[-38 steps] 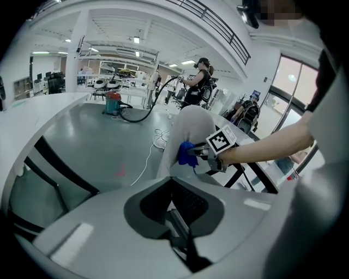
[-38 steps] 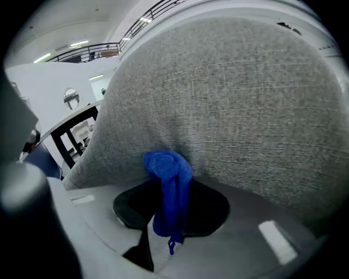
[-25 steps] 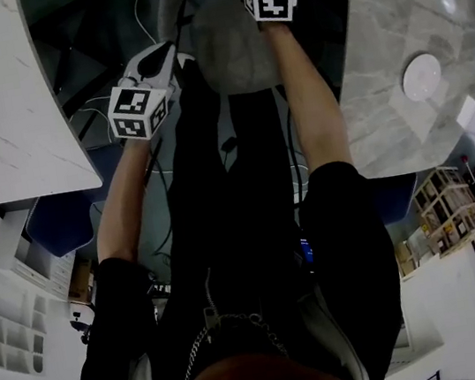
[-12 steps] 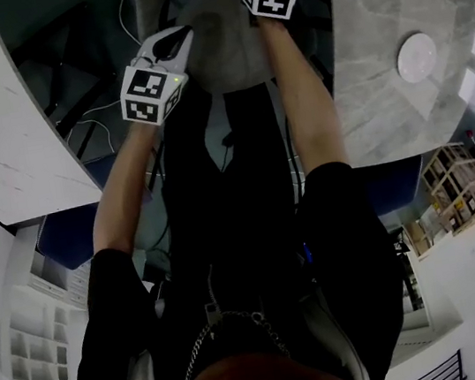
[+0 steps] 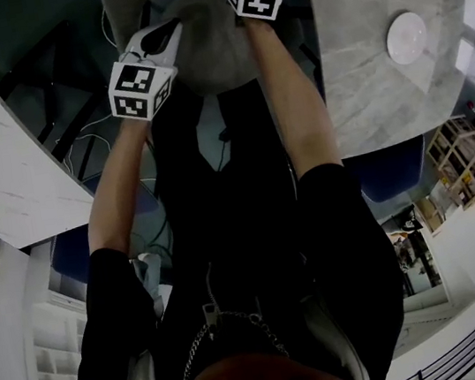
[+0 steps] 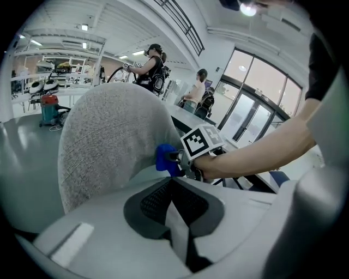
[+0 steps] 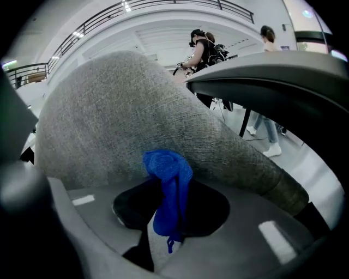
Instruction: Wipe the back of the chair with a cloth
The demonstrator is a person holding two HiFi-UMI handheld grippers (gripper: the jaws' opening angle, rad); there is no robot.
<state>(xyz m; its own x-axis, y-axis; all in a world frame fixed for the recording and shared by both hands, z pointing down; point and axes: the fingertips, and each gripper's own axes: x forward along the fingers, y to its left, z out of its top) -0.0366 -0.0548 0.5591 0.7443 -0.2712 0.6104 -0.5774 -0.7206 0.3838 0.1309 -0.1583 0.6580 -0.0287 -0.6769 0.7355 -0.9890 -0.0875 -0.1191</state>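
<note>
The grey fabric chair back [image 5: 207,51] rises ahead of me, at the top middle of the head view. My right gripper [image 7: 163,190] is shut on a bunched blue cloth [image 7: 166,182], which presses against the chair back [image 7: 125,120]. In the left gripper view the cloth [image 6: 163,159] shows at the edge of the chair back [image 6: 109,136], just beyond the right gripper's marker cube [image 6: 202,143]. My left gripper [image 6: 172,184] is shut with nothing in it and hovers close to the chair back's left side, its marker cube [image 5: 141,88] beside the chair.
A grey marble table [image 5: 377,55] with a white round disc [image 5: 406,31] stands right of the chair; its dark edge [image 7: 272,76] hangs over the right gripper. A white table [image 5: 3,177] is at the left. Cables [image 5: 110,147] lie on the floor. People [image 6: 150,62] stand far behind.
Both grippers have shifted up and slightly left in the head view, the right one carrying the cloth along the chair back. The left gripper has come nearer the chair back.
</note>
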